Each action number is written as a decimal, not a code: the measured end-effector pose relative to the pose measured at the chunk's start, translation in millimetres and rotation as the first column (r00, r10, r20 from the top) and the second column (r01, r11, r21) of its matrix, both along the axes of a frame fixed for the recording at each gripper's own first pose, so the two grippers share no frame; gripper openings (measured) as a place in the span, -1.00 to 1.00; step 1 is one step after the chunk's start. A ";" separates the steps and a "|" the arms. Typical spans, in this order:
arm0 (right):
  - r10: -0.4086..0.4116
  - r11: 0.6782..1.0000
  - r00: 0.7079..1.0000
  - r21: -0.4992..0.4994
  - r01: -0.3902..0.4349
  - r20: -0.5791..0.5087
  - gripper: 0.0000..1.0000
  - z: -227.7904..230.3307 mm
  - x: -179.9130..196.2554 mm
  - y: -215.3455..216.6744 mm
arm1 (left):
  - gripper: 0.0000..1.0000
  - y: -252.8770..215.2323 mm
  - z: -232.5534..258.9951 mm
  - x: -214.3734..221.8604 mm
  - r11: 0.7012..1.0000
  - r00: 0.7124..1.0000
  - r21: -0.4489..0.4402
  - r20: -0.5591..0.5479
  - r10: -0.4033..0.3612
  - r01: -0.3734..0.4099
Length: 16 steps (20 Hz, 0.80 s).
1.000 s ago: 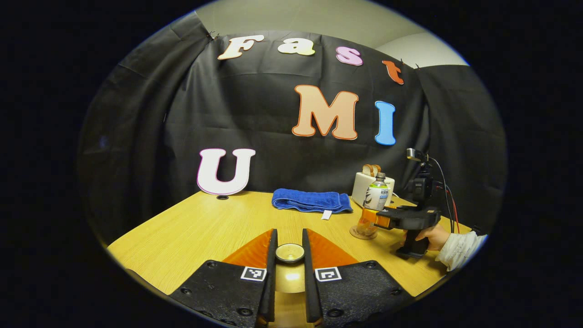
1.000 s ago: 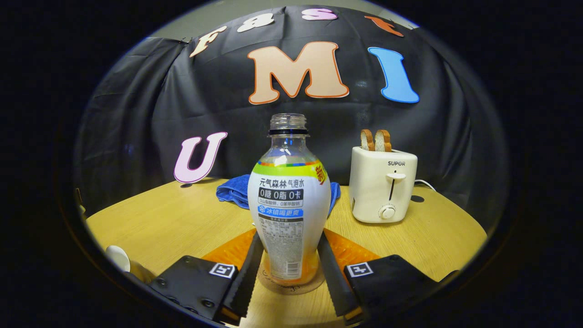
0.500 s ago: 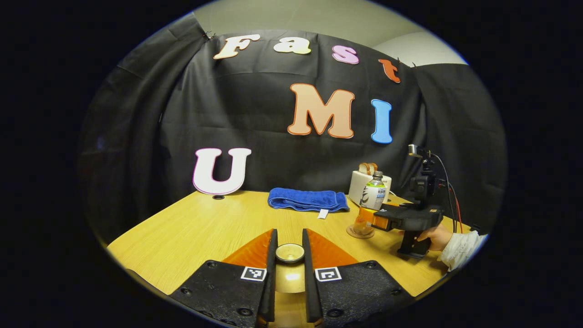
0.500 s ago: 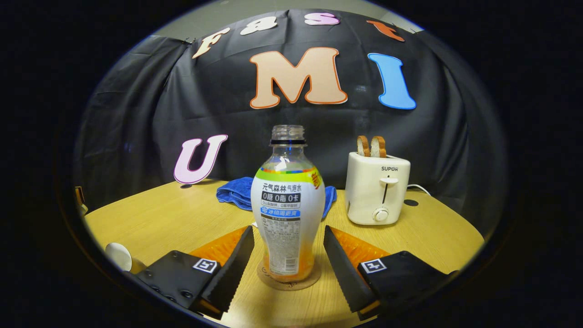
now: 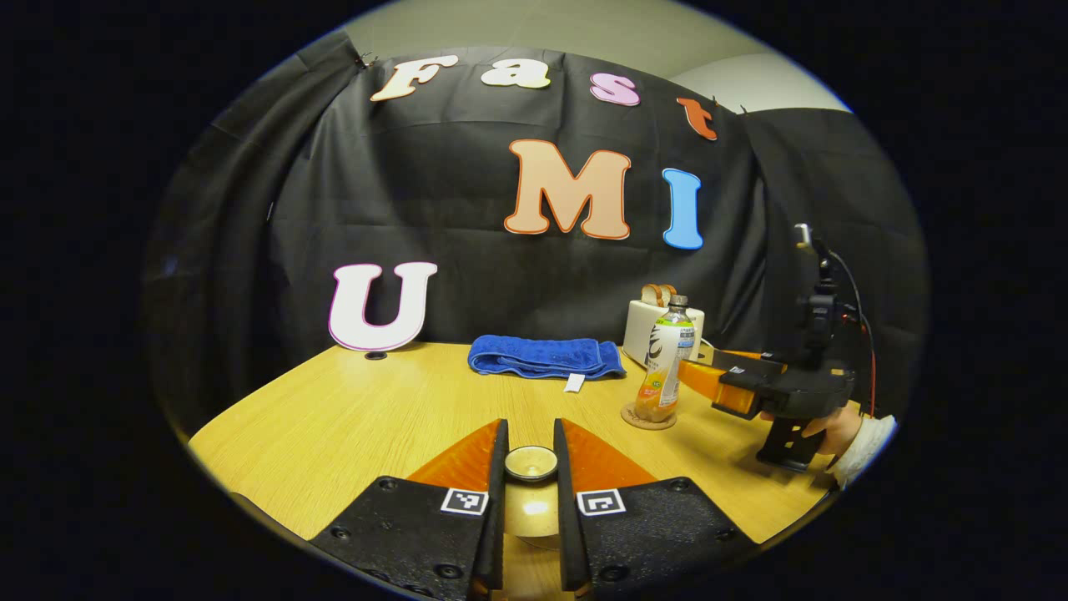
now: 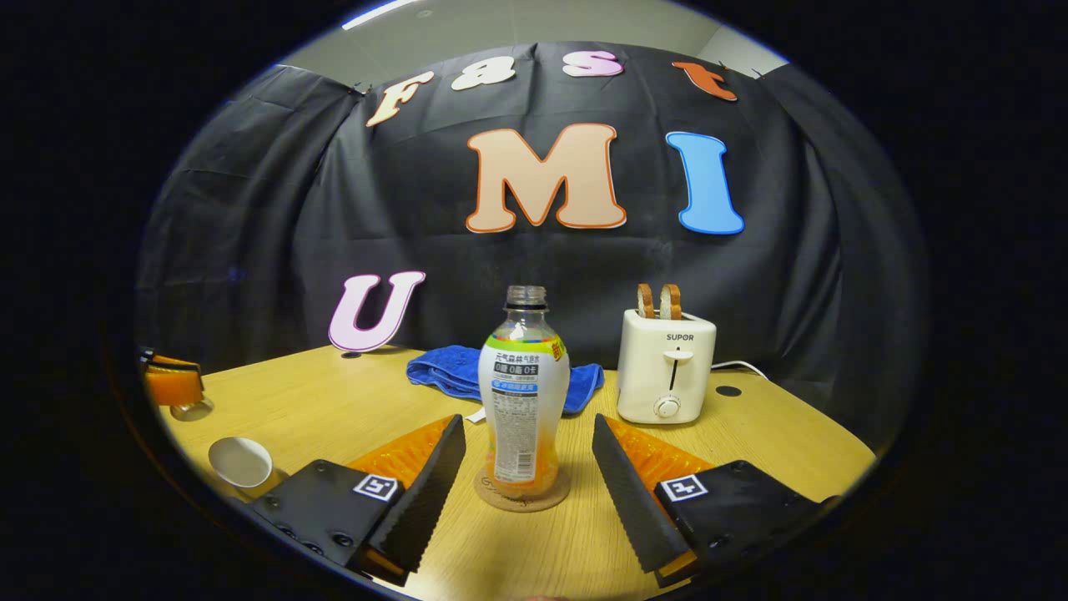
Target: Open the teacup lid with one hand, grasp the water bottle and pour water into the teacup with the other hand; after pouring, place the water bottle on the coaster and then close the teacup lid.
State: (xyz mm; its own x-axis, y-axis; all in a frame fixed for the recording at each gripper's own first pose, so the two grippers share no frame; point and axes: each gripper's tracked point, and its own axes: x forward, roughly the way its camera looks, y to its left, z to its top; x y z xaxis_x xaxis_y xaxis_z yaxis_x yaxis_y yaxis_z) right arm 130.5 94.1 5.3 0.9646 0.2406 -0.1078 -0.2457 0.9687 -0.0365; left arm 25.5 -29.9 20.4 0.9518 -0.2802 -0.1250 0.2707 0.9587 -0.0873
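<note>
A clear bottle [image 6: 524,392] with a white label and no cap stands upright on a round cork coaster [image 6: 521,494]. My right gripper [image 6: 527,427] is open, its fingers apart from the bottle on either side and a little short of it. In the left gripper view the bottle [image 5: 665,359] stands on the coaster [image 5: 648,416], with the right gripper [image 5: 705,373] to its right in a person's hand [image 5: 834,424]. My left gripper [image 5: 531,434] is shut on the knob of the golden teacup lid [image 5: 531,462]. A white teacup [image 6: 240,461] sits uncovered at the lower left.
A white toaster [image 6: 666,376] with two bread slices stands right of the bottle. A folded blue towel [image 6: 450,371] lies behind it near the back wall. The wooden table [image 5: 359,417] has its front edge close to the grippers.
My right gripper opened, let go of the bottle and drew back; the bottle stays on the coaster. My left gripper keeps hold of the lid and has shifted slightly.
</note>
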 end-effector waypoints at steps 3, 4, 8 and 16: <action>0.013 1.000 1.000 0.009 -0.013 0.006 1.00 -0.3 -16.1 1.4 | -0.52 -8.2 -6.6 3.3 1.000 1.000 0.011 -0.004 -0.014 0.014; 0.019 1.000 1.000 0.014 -0.019 0.002 0.87 -1.9 -21.8 3.0 | -0.52 -11.7 -8.8 4.5 1.000 1.000 0.016 -0.006 -0.019 0.019; 0.033 0.999 0.999 0.028 -0.033 -0.004 0.94 -4.8 -38.3 4.5 | -0.52 -18.8 -23.2 9.2 0.998 0.999 0.056 -0.025 -0.023 0.024; 0.047 0.997 0.999 0.064 -0.047 0.002 0.94 -0.8 -58.0 4.8 | -0.51 -31.9 -41.2 15.4 0.996 0.998 0.081 -0.055 -0.035 0.039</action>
State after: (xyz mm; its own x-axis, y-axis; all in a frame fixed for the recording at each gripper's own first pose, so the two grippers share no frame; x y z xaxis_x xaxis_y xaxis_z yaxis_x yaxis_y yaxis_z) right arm 72.5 98.9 4.6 0.9520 0.2924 -0.0906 -0.2913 0.9563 0.0257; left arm 40.9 -61.8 -20.8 0.9324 -0.3017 -0.1992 0.3031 0.9527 -0.0243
